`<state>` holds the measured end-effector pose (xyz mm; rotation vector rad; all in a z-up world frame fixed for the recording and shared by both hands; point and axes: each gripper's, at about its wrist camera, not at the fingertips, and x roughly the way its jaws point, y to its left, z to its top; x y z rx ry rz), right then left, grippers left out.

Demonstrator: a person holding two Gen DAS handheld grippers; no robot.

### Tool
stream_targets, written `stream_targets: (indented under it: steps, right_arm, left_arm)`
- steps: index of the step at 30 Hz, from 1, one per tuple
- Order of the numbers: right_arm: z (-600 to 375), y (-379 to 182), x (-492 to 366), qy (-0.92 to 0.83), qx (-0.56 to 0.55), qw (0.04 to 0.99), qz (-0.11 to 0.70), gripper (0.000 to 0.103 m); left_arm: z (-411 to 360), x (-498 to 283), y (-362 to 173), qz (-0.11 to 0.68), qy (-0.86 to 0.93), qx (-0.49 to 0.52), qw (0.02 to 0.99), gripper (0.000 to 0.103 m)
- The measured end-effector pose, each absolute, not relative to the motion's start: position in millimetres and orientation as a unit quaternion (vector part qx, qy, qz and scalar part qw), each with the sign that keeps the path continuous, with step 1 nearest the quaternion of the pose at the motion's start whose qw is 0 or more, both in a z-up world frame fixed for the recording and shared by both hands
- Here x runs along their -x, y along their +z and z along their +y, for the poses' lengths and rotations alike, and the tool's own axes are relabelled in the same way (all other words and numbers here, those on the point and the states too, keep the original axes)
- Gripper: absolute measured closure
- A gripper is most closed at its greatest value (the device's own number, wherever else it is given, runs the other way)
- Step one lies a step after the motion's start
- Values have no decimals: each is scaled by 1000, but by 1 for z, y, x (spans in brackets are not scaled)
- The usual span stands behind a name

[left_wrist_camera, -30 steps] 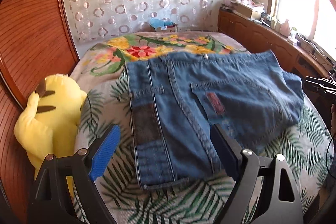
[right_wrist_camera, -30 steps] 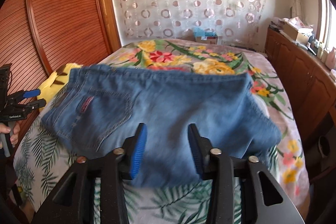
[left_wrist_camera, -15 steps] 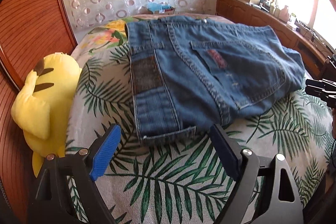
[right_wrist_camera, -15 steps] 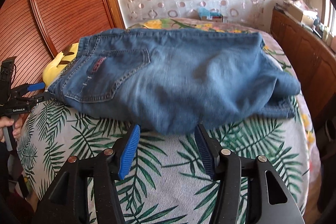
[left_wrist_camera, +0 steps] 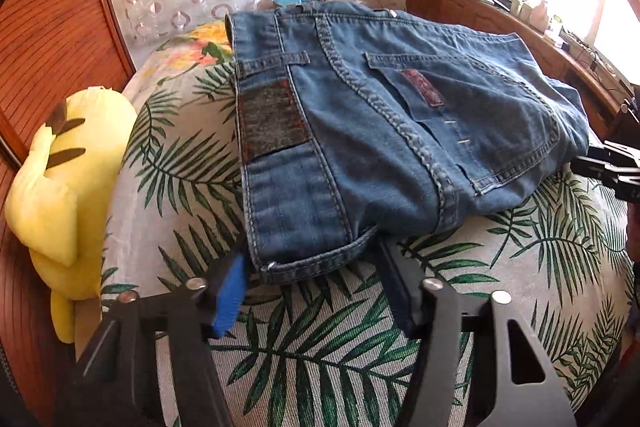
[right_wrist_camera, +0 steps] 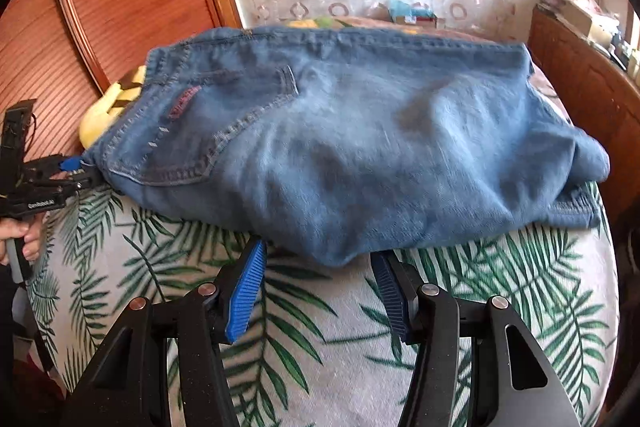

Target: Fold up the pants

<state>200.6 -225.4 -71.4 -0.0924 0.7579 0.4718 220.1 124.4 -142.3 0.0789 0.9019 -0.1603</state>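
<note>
Folded jeans lying on the bed, both hand-held grippers hanging unclenched at the near edge

Left wrist view: the left hand-held gripper (left_wrist_camera: 310,291) is gaping at the waistband of the jeans (left_wrist_camera: 400,131), probably lining up a grasp; a yellow plush (left_wrist_camera: 68,179) is sitting at 9 o'clock. Right wrist view: the right hand-held gripper (right_wrist_camera: 318,291) is hanging released, gripping nothing, its jaws straddling the denim bundle's near fold on the leaf-print bed (right_wrist_camera: 304,347).

We see faded blue denim pants (left_wrist_camera: 400,131) with a dark red pocket tag, on a white bedspread (left_wrist_camera: 320,339) printed with green palm fronds; beside them a yellow plush toy (left_wrist_camera: 68,187) with brown stripes, and blue finger pads (right_wrist_camera: 244,291).
</note>
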Motion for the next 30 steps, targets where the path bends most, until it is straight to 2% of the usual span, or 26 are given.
stream_targets:
  steps: [1,2,4,7,23,30]
  right_arm:
    - [-225,-70,-200,231,44,902,362,61]
    - [-223,-68,-199,234,43,904,356,65]
    - [-225,-64,-196,238,39,907,345,85]
    - [-226,-57,-187,253,37,908,331,95]
    - [-214,-13,-133,286,63,915,277,99]
    - [-210,-9,-103,312,73,907,275,99]
  left_arm:
    - [125,-219,-139,430,-78,-39,898,57]
    - [124,-218,-136,427,-81,-37,900,61]
    - [122,-216,-132,423,-85,-39,901,73]
    - [115,-212,-124,414,-80,-55,905,77]
    - [133,-170,-35,328,-58,-40,942,84]
    - [153,-128,-24,315,-46,-32,947,84]
